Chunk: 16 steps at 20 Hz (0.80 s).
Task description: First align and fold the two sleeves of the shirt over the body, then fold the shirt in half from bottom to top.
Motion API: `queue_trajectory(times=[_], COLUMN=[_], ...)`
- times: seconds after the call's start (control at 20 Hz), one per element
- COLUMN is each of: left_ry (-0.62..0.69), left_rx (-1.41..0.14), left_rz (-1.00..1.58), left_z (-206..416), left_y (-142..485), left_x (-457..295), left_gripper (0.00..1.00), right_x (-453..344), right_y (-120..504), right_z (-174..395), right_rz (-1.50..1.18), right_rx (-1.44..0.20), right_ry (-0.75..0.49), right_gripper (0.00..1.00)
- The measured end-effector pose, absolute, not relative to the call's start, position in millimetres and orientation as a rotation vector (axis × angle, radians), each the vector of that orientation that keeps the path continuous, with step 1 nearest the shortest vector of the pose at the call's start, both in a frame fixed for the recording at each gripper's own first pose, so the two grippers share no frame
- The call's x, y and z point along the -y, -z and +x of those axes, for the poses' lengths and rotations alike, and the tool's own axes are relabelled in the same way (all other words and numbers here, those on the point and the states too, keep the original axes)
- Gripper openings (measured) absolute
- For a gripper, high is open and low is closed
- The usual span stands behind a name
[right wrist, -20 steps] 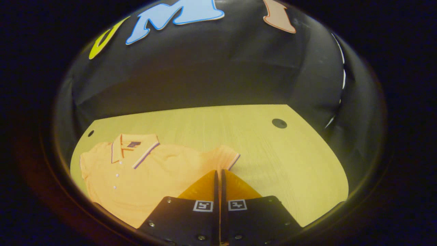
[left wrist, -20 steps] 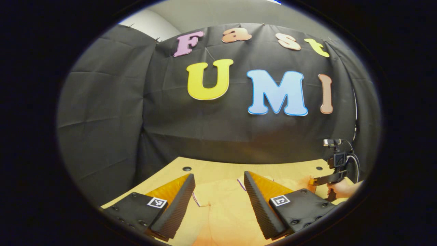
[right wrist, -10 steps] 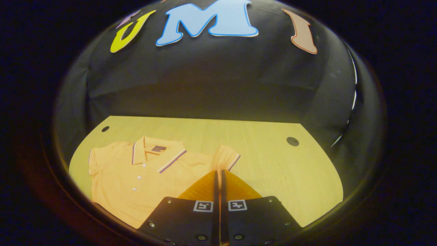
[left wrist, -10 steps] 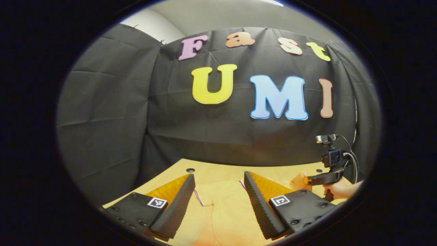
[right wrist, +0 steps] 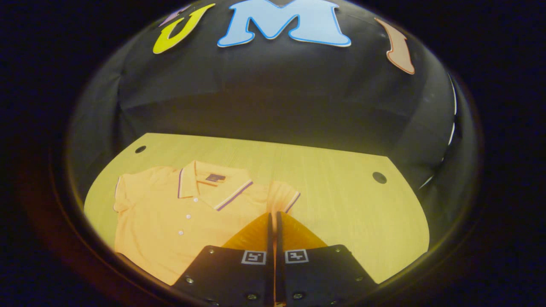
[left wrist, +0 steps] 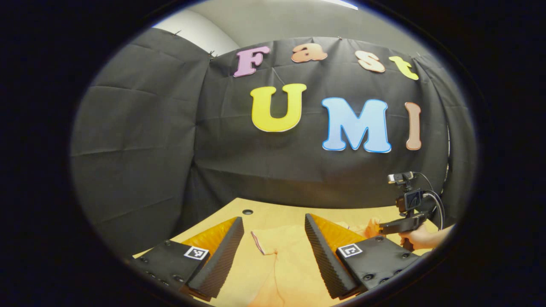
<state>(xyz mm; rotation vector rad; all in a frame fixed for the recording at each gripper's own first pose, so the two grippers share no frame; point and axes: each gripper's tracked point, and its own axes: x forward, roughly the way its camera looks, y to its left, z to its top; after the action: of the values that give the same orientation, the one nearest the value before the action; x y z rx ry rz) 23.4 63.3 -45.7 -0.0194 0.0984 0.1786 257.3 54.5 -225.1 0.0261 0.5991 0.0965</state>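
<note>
An orange polo shirt (right wrist: 170, 213) lies face up on the wooden table (right wrist: 341, 204), collar (right wrist: 213, 187) toward the far wall. My right gripper (right wrist: 273, 214) is shut on the shirt's right sleeve (right wrist: 282, 197), whose striped cuff stands up just past the fingertips. In the left gripper view my left gripper (left wrist: 273, 218) hangs open low over the shirt's other side, with the left sleeve (left wrist: 266, 241) between its fingers, untouched. Farther right in that view a hand (left wrist: 420, 238) holds the right gripper (left wrist: 381, 228) with orange cloth (left wrist: 370, 227) at its tip.
The table has small round holes near its far corners (right wrist: 140, 149) (right wrist: 379, 177) (left wrist: 247, 211). Black cloth walls close the booth behind and on both sides. Bare wood extends to the right of the shirt (right wrist: 362, 221).
The right gripper has carried the pinched sleeve leftward toward the shirt's body. The left gripper has turned slightly left, staying open above the left sleeve.
</note>
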Motion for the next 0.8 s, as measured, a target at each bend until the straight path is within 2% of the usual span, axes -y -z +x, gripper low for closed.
queue_trajectory(times=[0.2,0.65,0.8], left_ry=[-0.206,-0.226,-0.219], left_rx=[-0.103,-0.11,-0.12], left_rz=[-0.024,-0.036,-0.038], left_z=[18,21,25], left_y=[48,52,53], left_x=[-74,-73,-68], left_gripper=[0.94,0.94,0.95], right_x=[-74,-93,-93], right_y=[237,251,245], right_z=[256,254,251], right_rz=[-0.013,0.001,0.017], right_rx=[-0.63,-0.673,-0.671], right_ry=[-0.133,-0.186,-0.201], right_gripper=[0.02,0.11,0.25])
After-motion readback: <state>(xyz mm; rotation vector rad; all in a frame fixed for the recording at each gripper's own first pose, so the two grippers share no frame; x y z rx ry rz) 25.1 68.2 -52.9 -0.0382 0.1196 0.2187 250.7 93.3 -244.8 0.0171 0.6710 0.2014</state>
